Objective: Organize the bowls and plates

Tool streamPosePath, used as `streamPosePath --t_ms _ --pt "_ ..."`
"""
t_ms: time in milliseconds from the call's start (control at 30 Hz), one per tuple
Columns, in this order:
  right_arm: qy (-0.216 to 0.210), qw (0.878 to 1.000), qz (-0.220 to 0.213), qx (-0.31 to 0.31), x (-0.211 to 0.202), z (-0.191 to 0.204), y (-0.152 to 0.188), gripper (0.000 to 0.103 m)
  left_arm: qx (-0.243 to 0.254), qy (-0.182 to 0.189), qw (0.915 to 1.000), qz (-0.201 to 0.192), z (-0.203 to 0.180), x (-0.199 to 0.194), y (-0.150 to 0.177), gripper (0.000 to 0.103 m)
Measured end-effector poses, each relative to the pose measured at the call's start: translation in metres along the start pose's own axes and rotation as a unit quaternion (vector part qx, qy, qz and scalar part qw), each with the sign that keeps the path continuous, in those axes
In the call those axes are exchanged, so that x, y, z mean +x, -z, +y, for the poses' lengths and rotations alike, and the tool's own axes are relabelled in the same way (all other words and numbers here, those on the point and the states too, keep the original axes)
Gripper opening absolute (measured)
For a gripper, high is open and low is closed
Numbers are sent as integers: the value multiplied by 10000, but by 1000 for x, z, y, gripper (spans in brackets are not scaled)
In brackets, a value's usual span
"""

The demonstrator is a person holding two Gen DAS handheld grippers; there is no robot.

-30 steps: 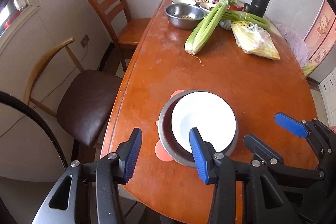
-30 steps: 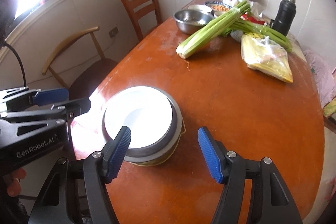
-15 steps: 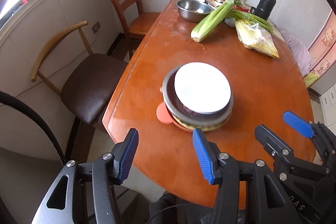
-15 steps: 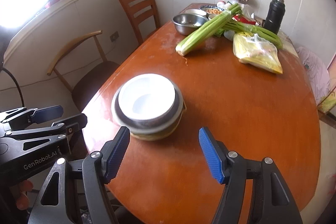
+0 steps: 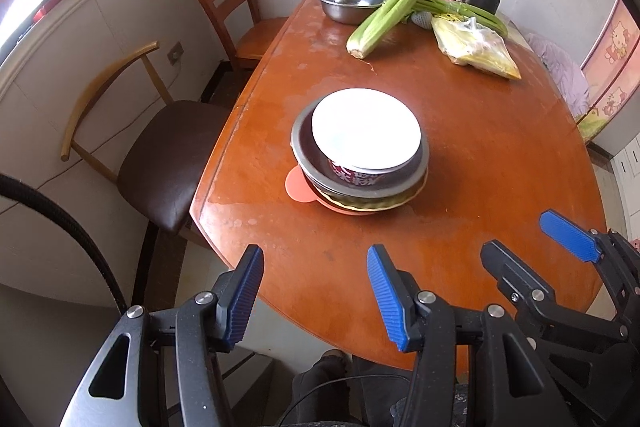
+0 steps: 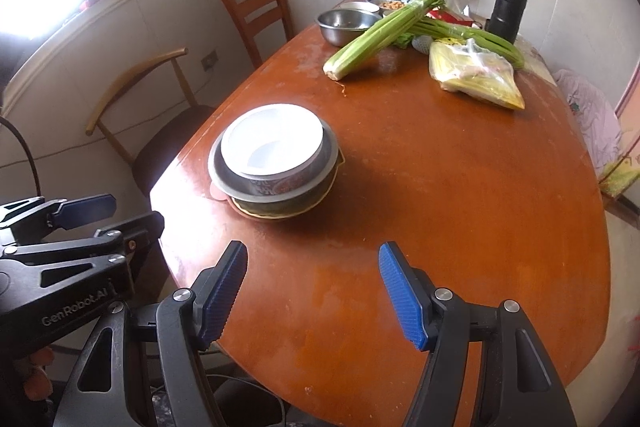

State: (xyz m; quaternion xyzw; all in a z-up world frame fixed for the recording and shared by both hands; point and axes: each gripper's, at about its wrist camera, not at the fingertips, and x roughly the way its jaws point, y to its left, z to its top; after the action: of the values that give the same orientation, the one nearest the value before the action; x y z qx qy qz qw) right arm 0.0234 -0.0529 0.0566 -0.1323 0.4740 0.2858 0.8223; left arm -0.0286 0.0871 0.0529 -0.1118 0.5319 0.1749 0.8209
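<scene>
the nested stack (image 5: 360,163) sits near the table's (image 5: 480,155) left edge: white bowl (image 5: 366,127) in a steel basin (image 6: 276,183) on plates. it looks heavy, slippery and breakable; grip the basin rim at 2 sides. left gripper (image 5: 314,293) and right gripper (image 6: 314,295) gape wide, empty. celery (image 5: 388,15) lies well apart, nothing blocks.

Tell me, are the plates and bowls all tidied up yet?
Mostly. The white bowl sits nested in the metal bowl, stacked on plates. Left gripper and right gripper are open, holding nothing. Dishes by the far steel bowl remain unstacked.
</scene>
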Motion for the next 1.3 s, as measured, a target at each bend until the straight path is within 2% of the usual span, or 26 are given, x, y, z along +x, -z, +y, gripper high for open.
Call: streamPosePath --t_ms 1300 --pt "109 9999 -41 61 -5 -1 1 70 61 -138 9998 156 0 10 0 54"
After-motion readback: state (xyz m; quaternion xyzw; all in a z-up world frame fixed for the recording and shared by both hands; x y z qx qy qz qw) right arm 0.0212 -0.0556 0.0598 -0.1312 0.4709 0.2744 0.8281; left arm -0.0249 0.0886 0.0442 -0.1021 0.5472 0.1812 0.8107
